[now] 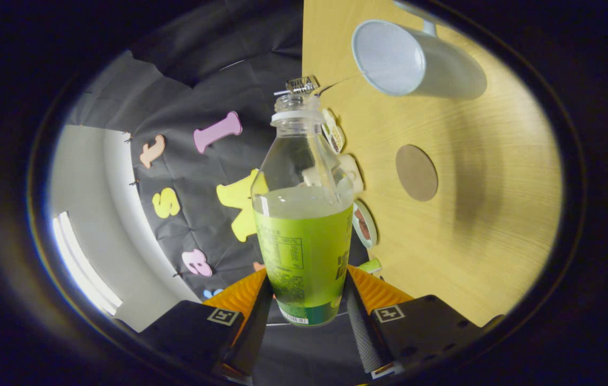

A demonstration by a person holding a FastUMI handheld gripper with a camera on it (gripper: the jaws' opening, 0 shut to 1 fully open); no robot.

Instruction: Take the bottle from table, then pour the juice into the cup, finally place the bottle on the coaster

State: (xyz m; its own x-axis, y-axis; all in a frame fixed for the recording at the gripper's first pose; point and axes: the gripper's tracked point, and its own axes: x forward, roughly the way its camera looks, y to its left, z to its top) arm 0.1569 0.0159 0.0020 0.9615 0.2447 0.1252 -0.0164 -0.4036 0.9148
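A clear bottle (304, 225) with a green label and pale green juice sits between my fingers, its open neck pointing away from me. My gripper (306, 292) is shut on the bottle's lower body, both fingers pressing its sides. The view is rolled, so the wooden table (475, 214) appears as a wall to the right of the bottle. A white cup (405, 59) with a handle stands on the table beyond the bottle's neck and to its right, its mouth facing me. A round brown coaster (416, 172) lies on the table right of the bottle.
Several small round containers and lids (360, 214) line the table's edge just behind the bottle. A small metal clip-like thing (299, 84) shows past the bottle's mouth. The black booth wall and a pale wall lie to the left.
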